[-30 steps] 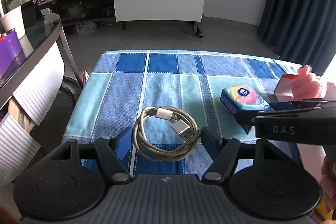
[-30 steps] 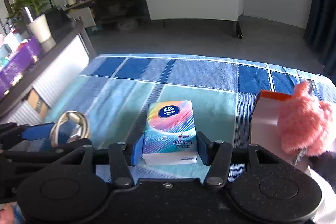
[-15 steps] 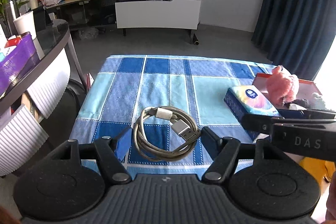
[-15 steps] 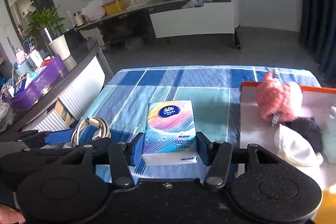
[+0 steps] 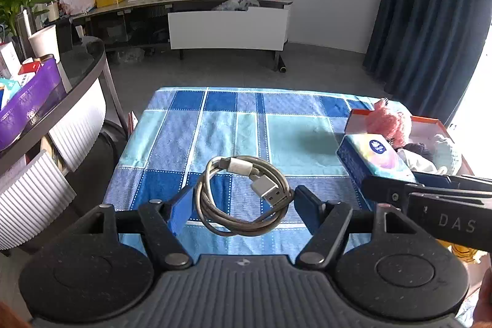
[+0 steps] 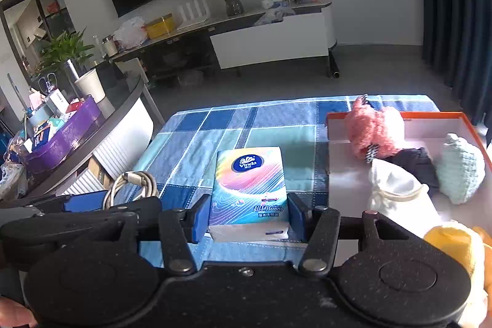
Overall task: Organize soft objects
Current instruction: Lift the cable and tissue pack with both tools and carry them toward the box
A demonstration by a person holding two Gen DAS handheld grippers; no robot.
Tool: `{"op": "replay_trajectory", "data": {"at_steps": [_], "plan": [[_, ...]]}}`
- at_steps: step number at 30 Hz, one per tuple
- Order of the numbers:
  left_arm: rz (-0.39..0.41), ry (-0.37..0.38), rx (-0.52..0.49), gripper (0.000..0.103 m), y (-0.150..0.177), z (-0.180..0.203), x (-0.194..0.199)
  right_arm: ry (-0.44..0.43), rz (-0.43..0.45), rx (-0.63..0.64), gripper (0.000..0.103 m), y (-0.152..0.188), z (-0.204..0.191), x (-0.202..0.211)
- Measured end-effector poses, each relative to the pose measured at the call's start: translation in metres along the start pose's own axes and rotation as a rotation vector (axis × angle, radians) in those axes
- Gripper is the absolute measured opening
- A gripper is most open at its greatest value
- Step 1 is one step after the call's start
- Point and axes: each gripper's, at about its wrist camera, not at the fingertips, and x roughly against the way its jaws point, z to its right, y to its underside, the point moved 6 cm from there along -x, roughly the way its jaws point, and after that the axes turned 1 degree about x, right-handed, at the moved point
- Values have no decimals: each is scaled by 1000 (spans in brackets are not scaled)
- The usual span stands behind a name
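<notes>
We held the left gripper (image 5: 243, 205) above the blue checked cloth (image 5: 233, 125), its blue pads pressed against either side of a coiled grey USB cable (image 5: 243, 195); the coil hung between the fingers, its silver plug lying toward the right finger. We held the right gripper (image 6: 247, 217) beside it, to its right, with its pads clamped on the two long sides of a rainbow-printed tissue pack (image 6: 249, 189). The pack projected forward from the fingers, its blue logo at the far end and its white near end flush with the pads. In the left wrist view the same tissue pack (image 5: 373, 159) appeared ahead and to the right of the left gripper, carried at the tip of the right gripper (image 5: 399, 186).

Ahead and to the right of the right gripper we saw an orange-rimmed white tray (image 6: 344, 174) resting on the cloth. Inside it lay a pink fluffy item (image 6: 373, 128) at the far left corner, a dark fabric item (image 6: 415, 159) nearer, a white fabric item (image 6: 393, 183) just in front of that, and a pale green knitted item (image 6: 459, 168) toward the right wall. A yellow soft object (image 6: 455, 242) lay nearest, at the right edge of the view. Whether the soft items touched one another we could not tell throughout.
</notes>
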Motion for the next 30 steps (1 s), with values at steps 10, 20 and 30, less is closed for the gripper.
{"op": "replay_trajectory", "data": {"at_steps": [10, 20, 30], "plan": [[12, 14, -2, 72, 3, 12, 14, 15, 31, -12, 64, 1, 9, 26], [11, 37, -20, 72, 7, 25, 20, 34, 47, -19, 64, 2, 18, 43], [20, 64, -47, 72, 6, 41, 24, 57, 62, -39, 64, 4, 30, 55]]}}
